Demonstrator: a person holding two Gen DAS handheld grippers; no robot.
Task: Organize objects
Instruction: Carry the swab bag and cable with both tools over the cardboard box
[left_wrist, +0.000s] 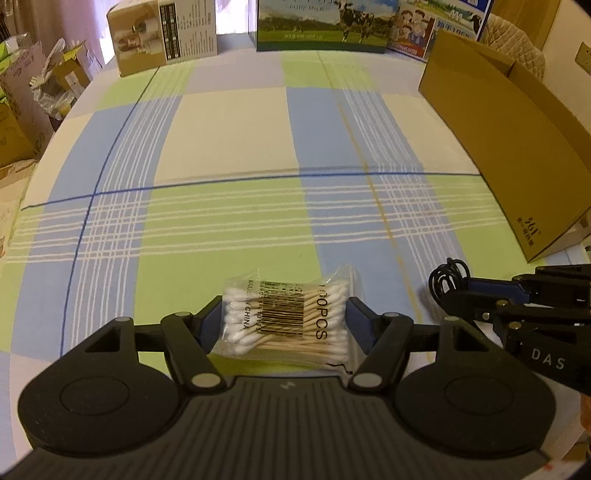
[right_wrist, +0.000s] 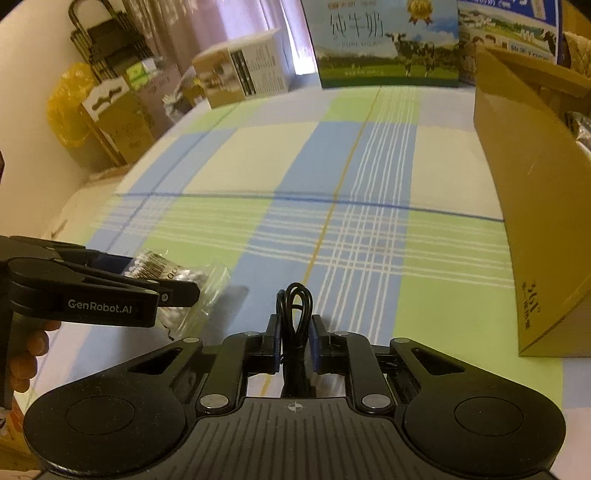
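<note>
A clear bag of cotton swabs (left_wrist: 286, 319) with a barcode label sits between the fingers of my left gripper (left_wrist: 286, 314), which is shut on it just above the checked tablecloth. In the right wrist view the same bag (right_wrist: 162, 271) shows at the left, held by the left gripper (right_wrist: 173, 291). My right gripper (right_wrist: 294, 336) is shut on a coiled black cable (right_wrist: 294, 310), whose loop sticks out past the fingertips. From the left wrist view, the right gripper (left_wrist: 469, 291) and the cable loop (left_wrist: 448, 278) lie at the right, close beside the bag.
An open brown cardboard box (left_wrist: 517, 147) (right_wrist: 535, 192) stands at the right of the table. Milk cartons (left_wrist: 325, 22) (right_wrist: 388, 40) and a beige product box (left_wrist: 159, 35) line the far edge. Stacked boxes and bags (right_wrist: 110, 110) crowd the floor at left. A hand (right_wrist: 29, 350) holds the left gripper's handle.
</note>
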